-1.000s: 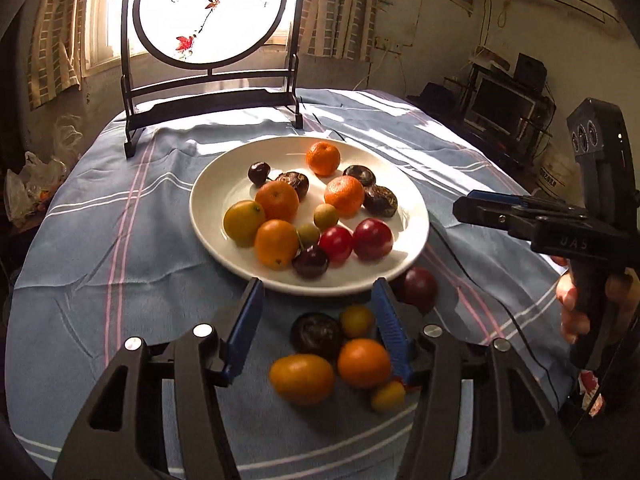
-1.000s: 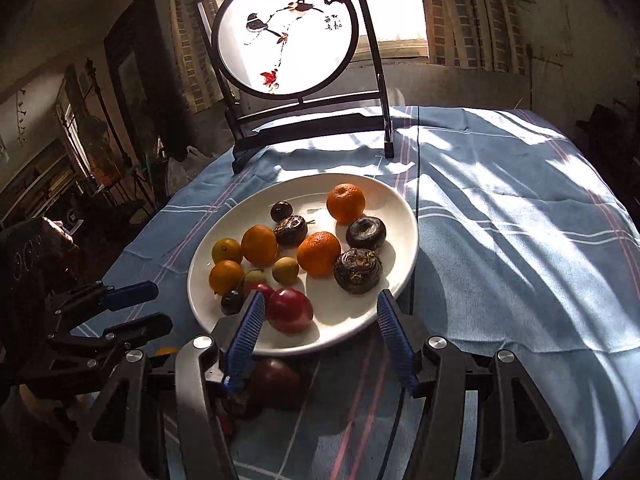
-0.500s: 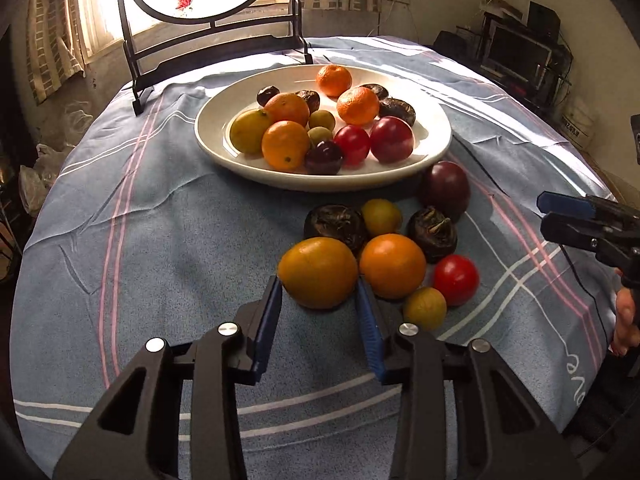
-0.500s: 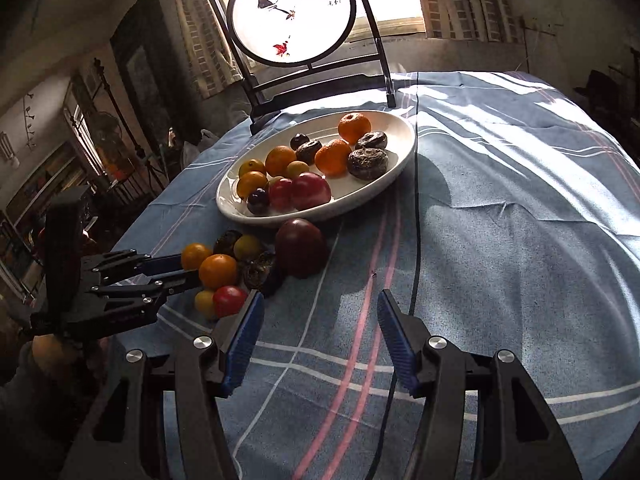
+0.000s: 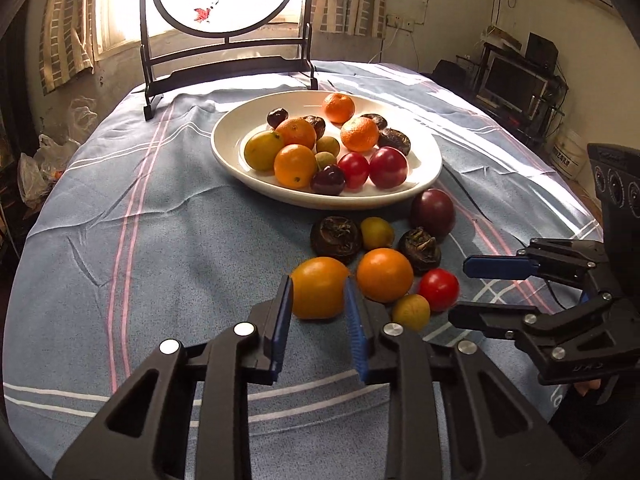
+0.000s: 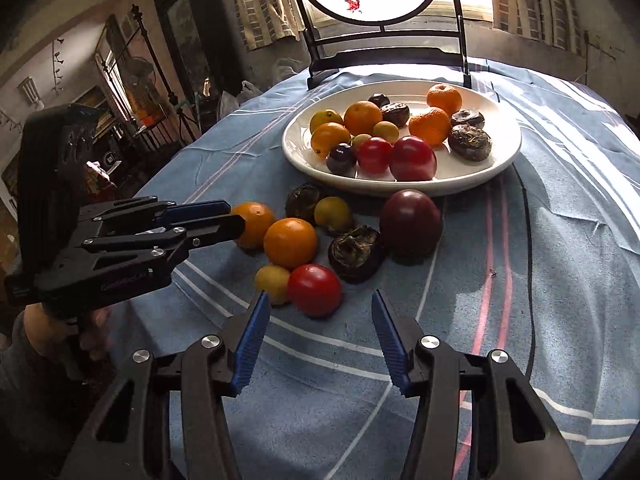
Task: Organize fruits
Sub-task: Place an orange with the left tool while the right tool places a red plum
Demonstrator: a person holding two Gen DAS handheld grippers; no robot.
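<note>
Left wrist view shows the left gripper (image 5: 318, 300) clenched on an orange fruit (image 5: 318, 293) at the near end of a loose cluster on the blue striped tablecloth (image 5: 160, 240); its blue pads press the fruit on both sides. Just beyond lie a second orange (image 5: 384, 275), a red tomato (image 5: 439, 289), a small yellow fruit (image 5: 411, 312), two dark wrinkled fruits (image 5: 336, 239) and a purple plum (image 5: 433, 212). The white plate (image 5: 232, 140), nearer the table's far edge, carries more fruit.

From the right wrist view, the right gripper (image 6: 318, 312) has just been narrowing its jaws, which stand released, with the tomato just ahead of the fingertips and untouched. A person's hand (image 6: 90, 330) holds the left gripper's handle.
</note>
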